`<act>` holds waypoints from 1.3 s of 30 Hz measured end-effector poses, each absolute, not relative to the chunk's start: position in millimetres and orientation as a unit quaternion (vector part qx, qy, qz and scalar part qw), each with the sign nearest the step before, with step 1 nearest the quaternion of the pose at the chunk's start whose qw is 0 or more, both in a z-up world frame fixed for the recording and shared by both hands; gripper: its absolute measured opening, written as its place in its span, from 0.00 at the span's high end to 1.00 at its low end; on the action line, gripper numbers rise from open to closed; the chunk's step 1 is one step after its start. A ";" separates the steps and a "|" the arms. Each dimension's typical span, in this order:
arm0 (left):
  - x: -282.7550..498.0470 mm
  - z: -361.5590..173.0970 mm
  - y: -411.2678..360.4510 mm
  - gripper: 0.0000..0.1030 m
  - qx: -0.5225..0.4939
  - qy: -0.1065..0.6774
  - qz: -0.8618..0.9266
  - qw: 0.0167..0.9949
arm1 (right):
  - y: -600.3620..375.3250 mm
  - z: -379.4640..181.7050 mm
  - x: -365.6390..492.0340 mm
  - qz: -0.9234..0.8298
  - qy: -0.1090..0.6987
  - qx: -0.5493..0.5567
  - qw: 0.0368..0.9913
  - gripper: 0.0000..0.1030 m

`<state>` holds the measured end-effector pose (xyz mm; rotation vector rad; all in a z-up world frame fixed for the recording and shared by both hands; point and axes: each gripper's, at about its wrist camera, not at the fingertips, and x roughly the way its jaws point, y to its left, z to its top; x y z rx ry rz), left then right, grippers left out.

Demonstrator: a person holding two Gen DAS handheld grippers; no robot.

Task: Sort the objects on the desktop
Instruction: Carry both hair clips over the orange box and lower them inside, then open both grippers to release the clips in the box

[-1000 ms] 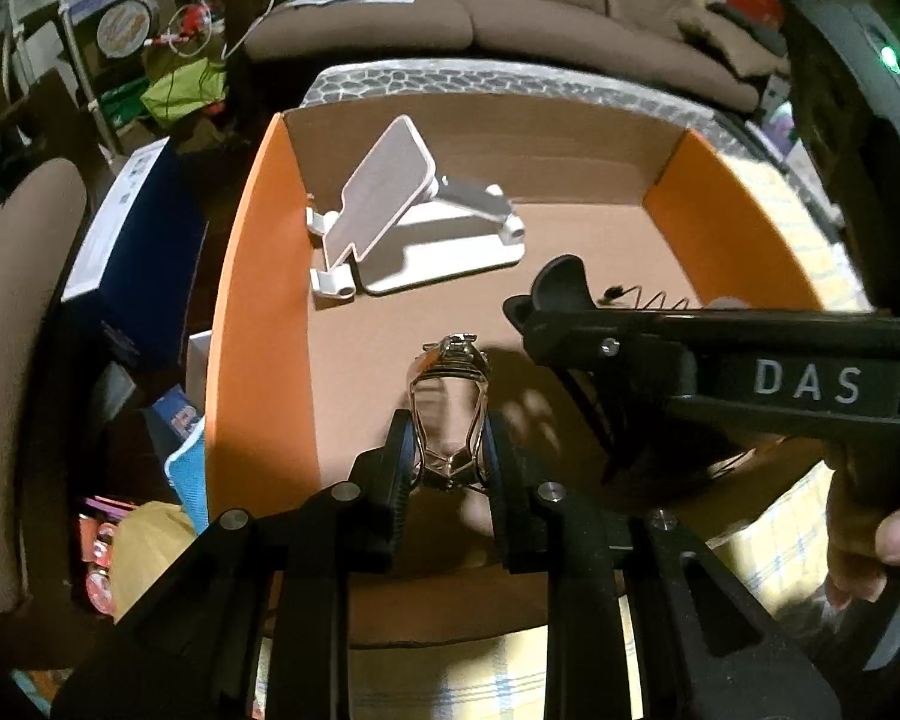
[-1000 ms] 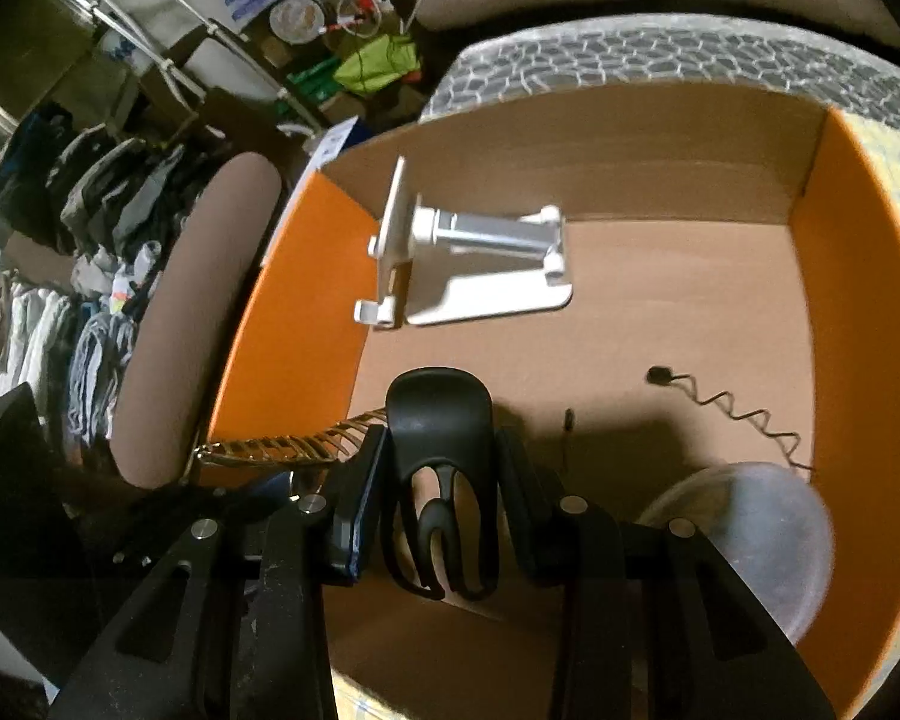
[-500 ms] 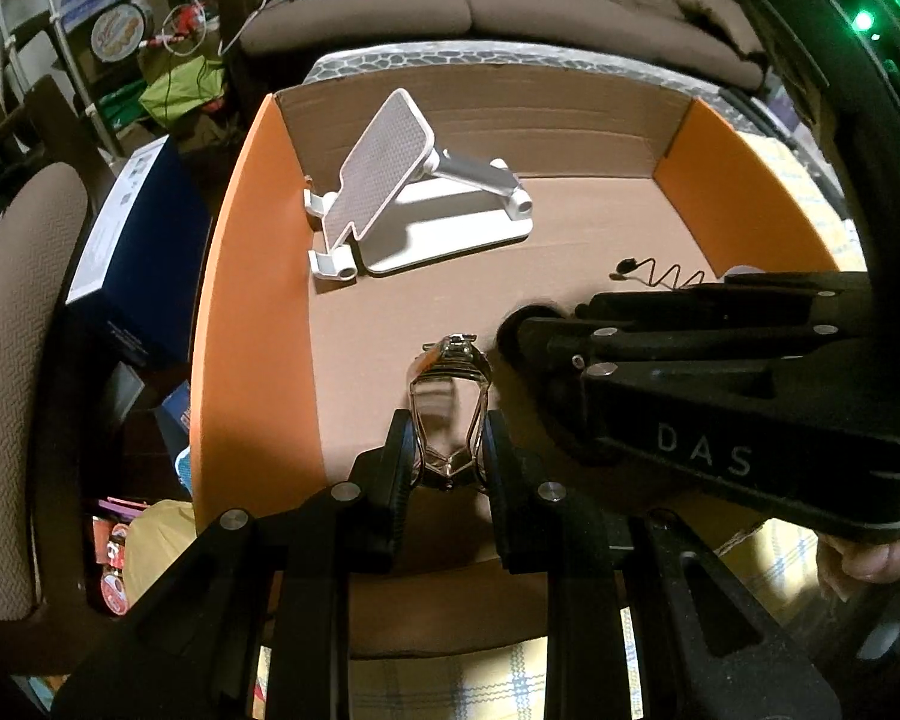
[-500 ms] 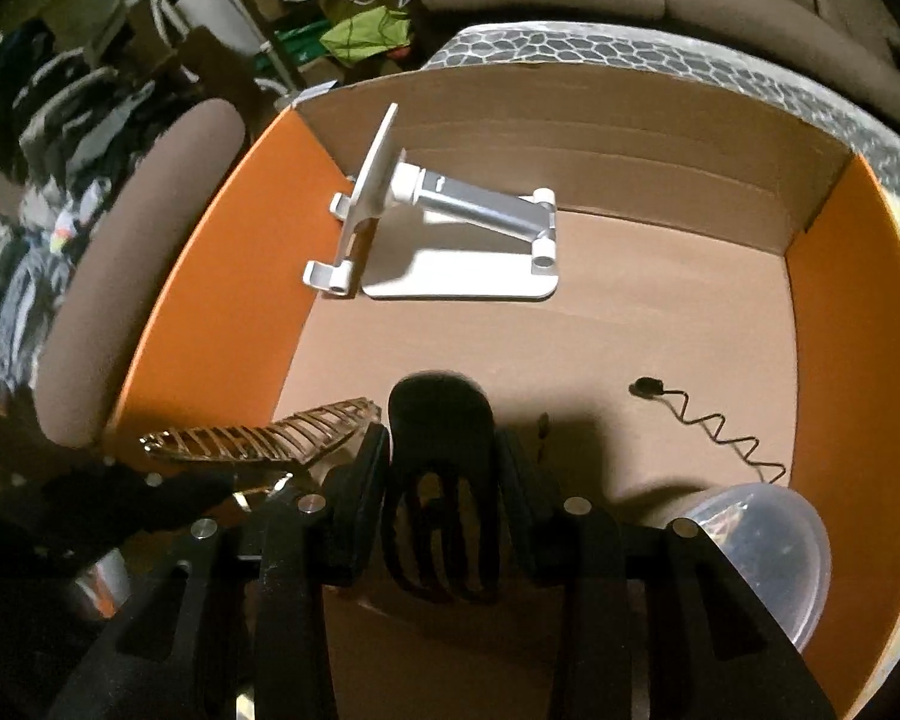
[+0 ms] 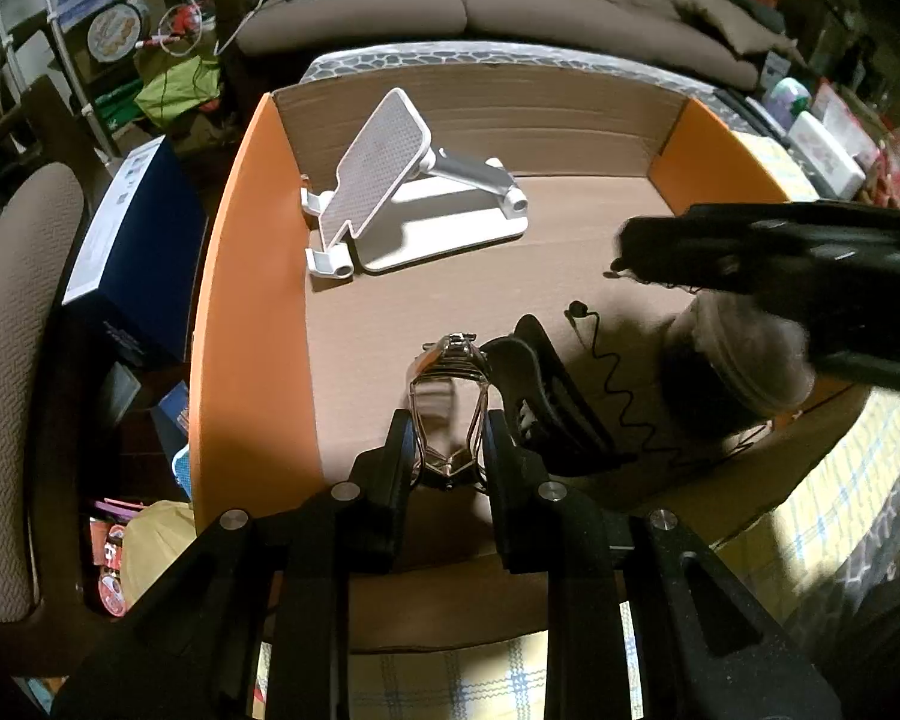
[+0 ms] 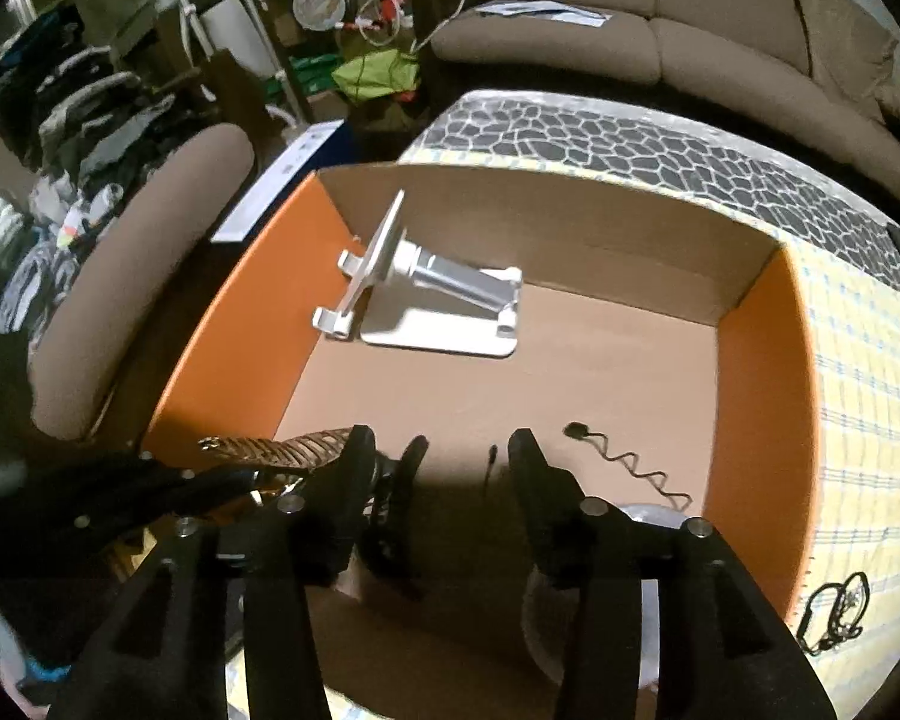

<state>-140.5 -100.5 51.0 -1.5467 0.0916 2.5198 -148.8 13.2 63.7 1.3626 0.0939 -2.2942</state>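
My left gripper [image 5: 448, 426] is shut on a gold metal hair claw [image 5: 450, 372] and holds it just above the floor of a cardboard box with orange side walls [image 5: 252, 300]. A black hair claw [image 5: 540, 396] lies on the box floor right beside it. In the right wrist view my right gripper [image 6: 441, 468] has its jaws opening, with no pad pressing on anything. There the black hair claw [image 6: 396, 510] lies below, close to the left finger [image 6: 354, 480]. The gold hair claw [image 6: 282, 450] pokes in from the left.
A white phone stand [image 5: 402, 198] stands at the back left of the box. A coiled black cable [image 5: 606, 360] and a round clear lid [image 5: 744, 354] lie at the right. A black tangled item [image 6: 834, 612] rests on the checked cloth outside. A sofa lies beyond.
The right gripper opened and let go of the black hair claw, which now lies on the box floor. It then rose and swung away to the right. The left gripper stayed still.
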 end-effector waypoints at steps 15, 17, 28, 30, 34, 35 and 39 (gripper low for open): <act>-134.3 90.2 -142.9 0.48 -0.446 -0.049 0.891 0.074 | 45.3 83.6 -141.1 -0.840 0.003 0.491 0.232 0.53; -134.8 90.0 -151.9 0.48 -0.446 -0.071 0.889 0.076 | 45.7 85.1 -140.1 -0.840 0.005 0.489 0.234 0.53; -127.8 93.6 -137.8 0.41 -0.439 -0.051 0.893 0.087 | 54.2 86.2 -134.2 -0.840 0.012 0.489 0.234 0.32; -126.1 95.4 -134.9 0.41 -0.434 -0.047 0.895 0.089 | 59.3 87.3 -131.3 -0.842 0.015 0.487 0.232 0.28; -124.6 97.8 -138.6 0.41 -0.431 -0.055 0.897 0.082 | 71.9 88.7 -127.1 -0.844 0.021 0.485 0.227 0.24; -124.6 98.6 -141.3 0.41 -0.429 -0.065 0.897 0.085 | 76.7 88.9 -126.7 -0.845 0.020 0.485 0.224 0.24; -124.3 98.3 -138.0 0.47 -0.433 -0.068 0.893 0.100 | 90.9 88.3 -126.7 -0.846 0.009 0.486 0.220 0.24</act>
